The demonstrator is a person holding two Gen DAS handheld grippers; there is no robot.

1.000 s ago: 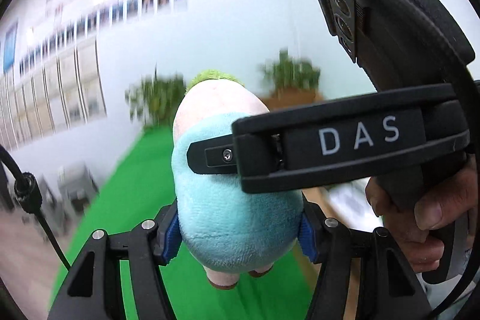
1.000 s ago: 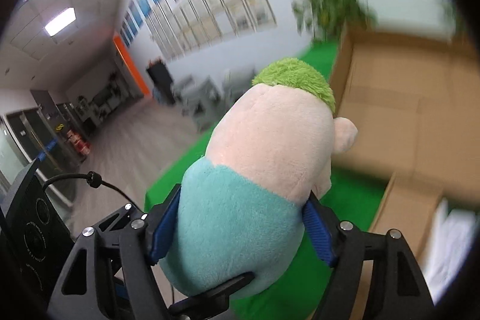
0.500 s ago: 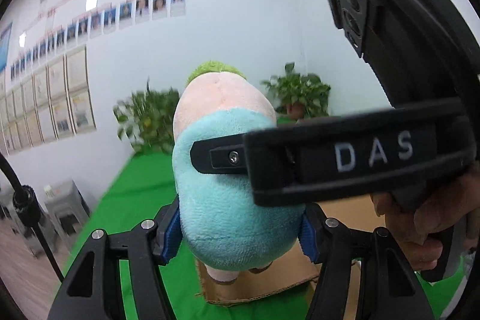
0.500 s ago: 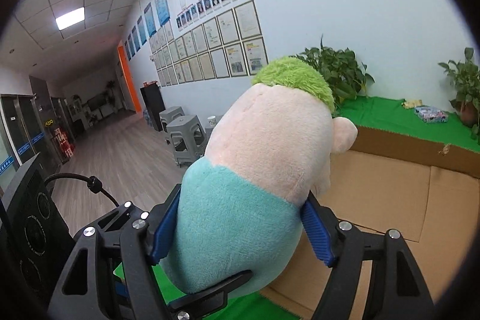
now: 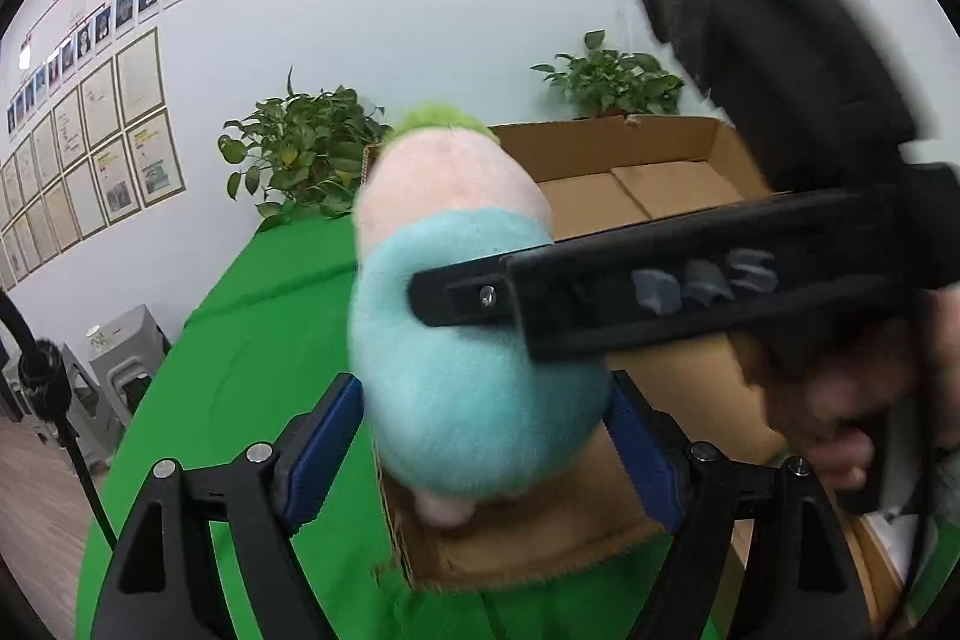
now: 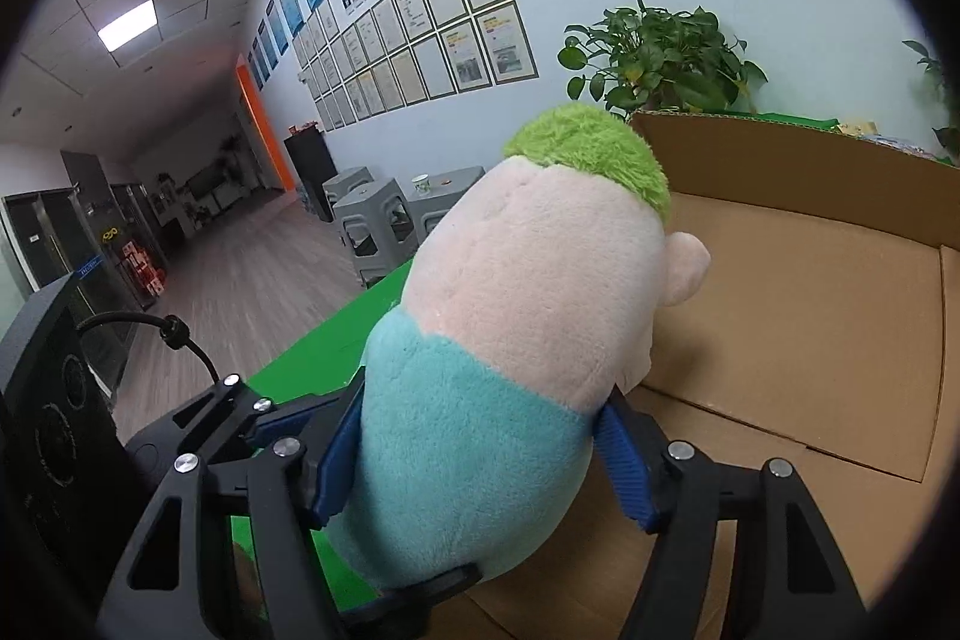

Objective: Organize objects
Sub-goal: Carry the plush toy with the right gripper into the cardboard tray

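The left tongs (image 5: 480, 421) are opening: their blue pads stand a little off either flank of the soft plush toy with a teal body, pale pink head and tuft of green hair (image 5: 468, 340), which sits between them without being pressed. The toy hangs in the air over the near edge of the open brown cardboard box (image 6: 810, 316), head pointing away toward the far wall. The right tongs (image 6: 480, 418) are closing, and their blue pads are clamped on the teal belly, so this side carries the toy. A blurred hand (image 5: 840, 400) holds that tool at the right of the left wrist view.

The step in hand looks like a hand-over on the way to boxing the toy. Next, the left tongs would need to draw back clear of the plush, then the right would carry it past the cardboard rim, lower it to the box floor and only then let go; plush is springy, so it may roll as it lands.

The box rests on a bench covered in bright green cloth (image 5: 240, 370). On the left a corridor with grey plastic stools (image 6: 372, 214) runs off; framed papers (image 6: 432, 34) line the pale wall, and leafy potted plants (image 5: 300, 148) stand behind the box.
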